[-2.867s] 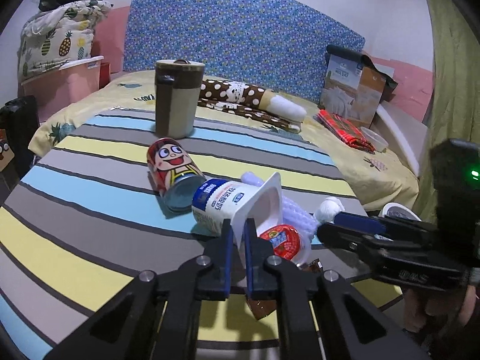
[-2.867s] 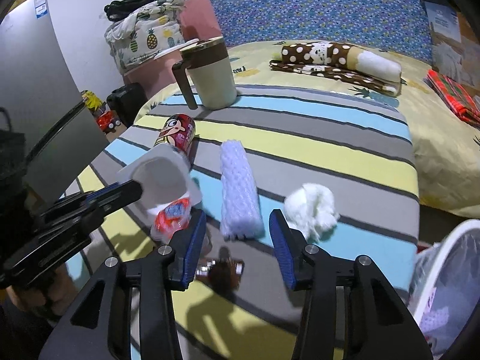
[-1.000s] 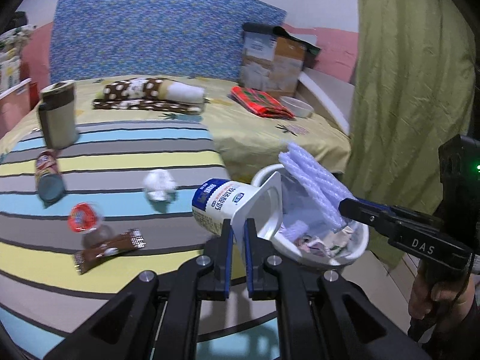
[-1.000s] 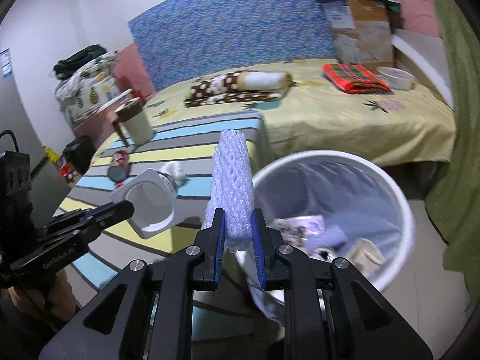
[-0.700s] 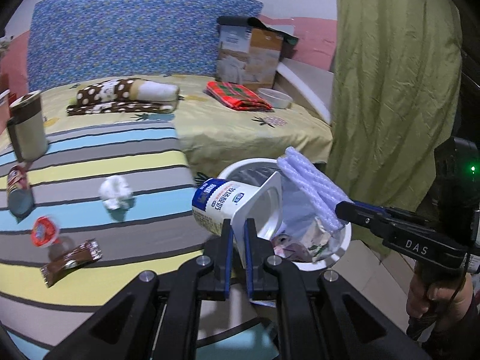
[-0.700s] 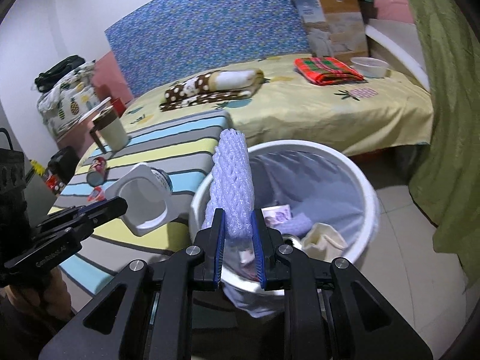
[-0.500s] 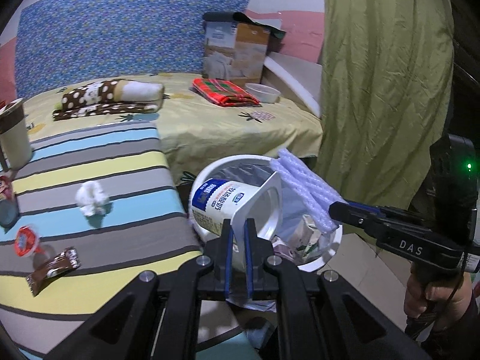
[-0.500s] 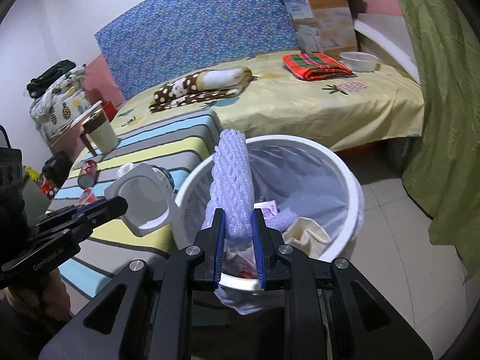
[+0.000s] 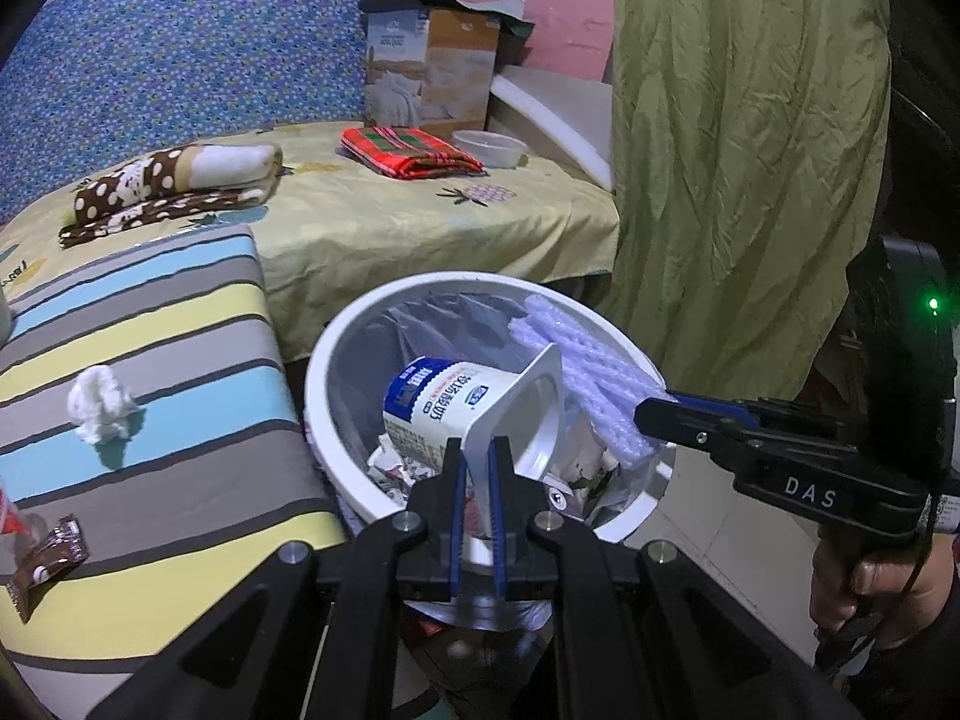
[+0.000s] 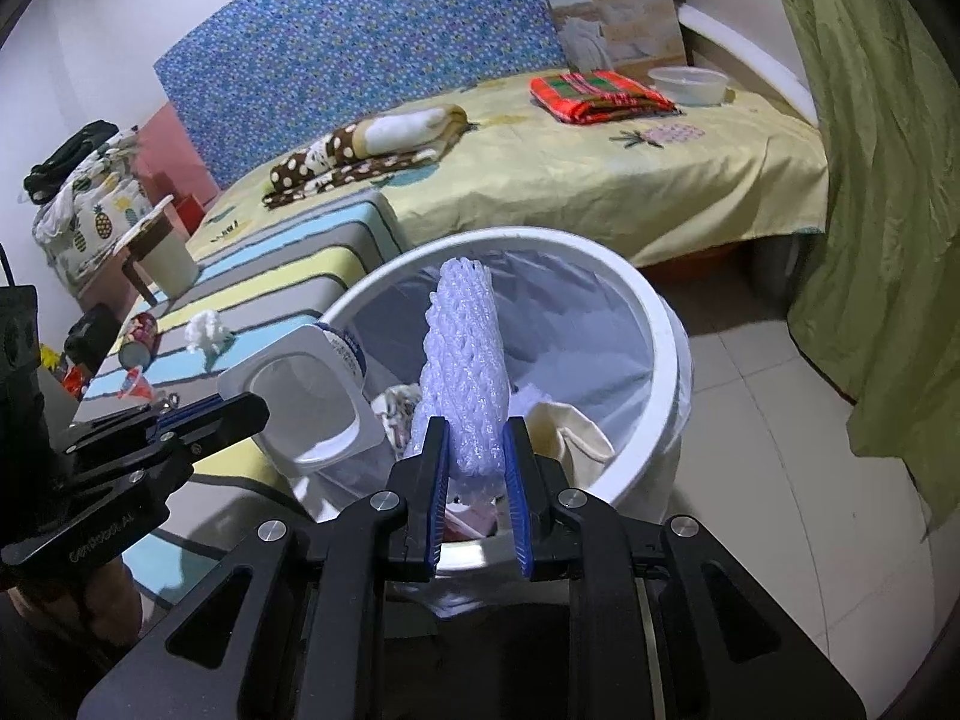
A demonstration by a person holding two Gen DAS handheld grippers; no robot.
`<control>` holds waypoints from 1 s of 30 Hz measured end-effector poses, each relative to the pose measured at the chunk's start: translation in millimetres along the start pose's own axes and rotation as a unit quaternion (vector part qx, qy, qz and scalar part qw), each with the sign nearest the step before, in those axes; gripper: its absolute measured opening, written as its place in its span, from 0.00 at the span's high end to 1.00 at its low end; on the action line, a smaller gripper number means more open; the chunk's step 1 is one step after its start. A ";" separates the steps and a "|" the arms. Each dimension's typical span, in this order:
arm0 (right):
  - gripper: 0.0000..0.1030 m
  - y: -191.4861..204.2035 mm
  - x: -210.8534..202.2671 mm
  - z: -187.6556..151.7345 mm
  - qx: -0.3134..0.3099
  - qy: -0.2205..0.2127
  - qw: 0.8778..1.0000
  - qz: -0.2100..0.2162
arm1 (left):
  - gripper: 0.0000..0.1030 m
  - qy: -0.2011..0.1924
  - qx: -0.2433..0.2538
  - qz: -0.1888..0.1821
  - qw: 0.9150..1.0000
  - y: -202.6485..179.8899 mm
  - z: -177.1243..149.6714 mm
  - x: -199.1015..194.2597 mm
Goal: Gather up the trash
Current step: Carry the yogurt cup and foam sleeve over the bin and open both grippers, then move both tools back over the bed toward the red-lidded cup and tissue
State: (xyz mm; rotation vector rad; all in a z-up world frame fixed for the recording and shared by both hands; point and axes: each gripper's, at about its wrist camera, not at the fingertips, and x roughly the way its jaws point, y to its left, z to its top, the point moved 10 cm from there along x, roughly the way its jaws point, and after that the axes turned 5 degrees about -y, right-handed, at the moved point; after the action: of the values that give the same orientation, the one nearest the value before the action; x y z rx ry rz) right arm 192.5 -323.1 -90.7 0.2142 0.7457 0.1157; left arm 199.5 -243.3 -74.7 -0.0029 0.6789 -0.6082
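Left claw [image 9: 474, 468] pinches yogurt cup [image 9: 462, 405] by its rim, cup on its side over trash bin [image 9: 336, 348], mouth facing the camera. Right claw [image 10: 474, 456] pinches foam net sleeve [image 10: 465, 360], long axis upright, over the bin, jaws barely parted.

Left gripper [image 9: 474, 468] angled downward, jaws clamped tight on a thin rim. Right gripper [image 10: 474, 450] angled downward, jaws narrow, pads pressing a soft piece. Right hand [image 9: 876, 576] wraps handle.
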 end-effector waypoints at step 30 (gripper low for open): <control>0.67 42.7 -20.3 5.6 -0.036 -0.023 0.999 0.029 | 0.68 -0.021 -0.050 0.012 0.998 21.9 -9.8 -39.3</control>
State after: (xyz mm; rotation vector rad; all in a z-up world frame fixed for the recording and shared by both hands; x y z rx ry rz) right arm 180.3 -286.1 -63.3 0.1694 0.6889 0.1911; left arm 181.1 -202.6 -63.5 -0.0989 0.6678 -0.5489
